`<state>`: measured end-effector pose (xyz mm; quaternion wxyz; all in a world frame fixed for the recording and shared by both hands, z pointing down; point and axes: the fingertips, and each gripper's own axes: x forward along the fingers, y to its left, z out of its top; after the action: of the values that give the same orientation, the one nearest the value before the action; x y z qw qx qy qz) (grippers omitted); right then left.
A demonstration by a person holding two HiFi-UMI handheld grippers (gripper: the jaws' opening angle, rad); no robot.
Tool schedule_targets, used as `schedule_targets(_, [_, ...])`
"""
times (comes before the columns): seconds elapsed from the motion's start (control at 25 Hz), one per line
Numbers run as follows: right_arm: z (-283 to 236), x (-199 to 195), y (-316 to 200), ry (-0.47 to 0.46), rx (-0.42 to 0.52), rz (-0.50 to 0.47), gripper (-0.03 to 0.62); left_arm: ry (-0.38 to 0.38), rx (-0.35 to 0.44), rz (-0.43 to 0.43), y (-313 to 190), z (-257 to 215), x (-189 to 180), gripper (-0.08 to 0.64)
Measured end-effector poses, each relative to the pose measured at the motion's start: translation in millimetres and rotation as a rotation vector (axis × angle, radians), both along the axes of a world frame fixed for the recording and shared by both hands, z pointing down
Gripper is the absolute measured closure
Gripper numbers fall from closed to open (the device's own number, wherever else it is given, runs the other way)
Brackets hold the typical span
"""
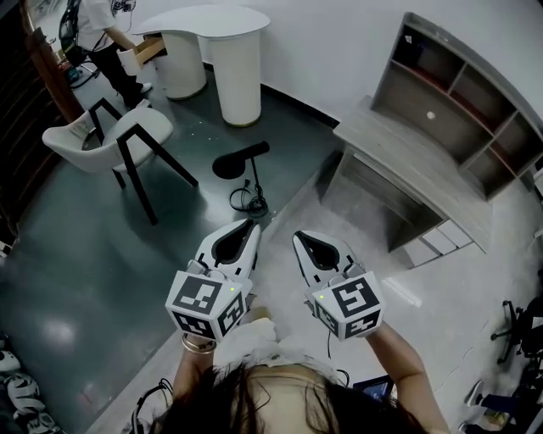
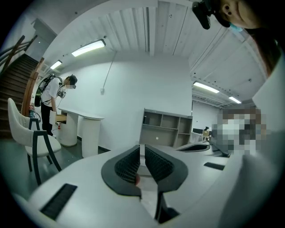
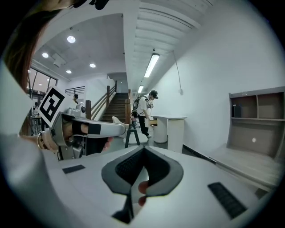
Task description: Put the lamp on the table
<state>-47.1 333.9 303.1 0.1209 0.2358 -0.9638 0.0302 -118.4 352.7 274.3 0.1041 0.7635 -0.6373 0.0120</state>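
A black lamp (image 1: 240, 158) with a round base stands on the dark floor, its cable coiled (image 1: 249, 202) just in front of it. In the head view it lies a short way beyond both grippers. My left gripper (image 1: 252, 227) (image 2: 142, 149) is held in the air, jaws nearly together with only a thin slit and nothing in them. My right gripper (image 1: 299, 237) (image 3: 143, 151) hangs beside it, tips touching, also empty. A grey desk (image 1: 399, 161) with a shelf unit (image 2: 167, 129) (image 3: 256, 113) stands to the right of the lamp. Neither gripper view shows the lamp.
A white rounded table (image 1: 208, 25) (image 2: 82, 118) (image 3: 171, 119) stands at the back, with a person (image 1: 97, 25) bent over beside it. A white chair (image 1: 114, 136) on dark legs sits left of the lamp. Stairs (image 3: 116, 104) rise behind.
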Motion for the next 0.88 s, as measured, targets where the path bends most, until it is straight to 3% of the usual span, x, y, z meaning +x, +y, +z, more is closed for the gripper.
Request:
schedule_targets(0.48, [-4,-51,-22,-0.03,-0.002,0.015,0.572,0.022,-0.023,0.009,-21,11,-56,0.518])
schedule_targets(0.88, [0,-55,-30,-0.067,-0.031,0.038,0.572,0.051,-0.057,0.018,-33,25,-69,0.518])
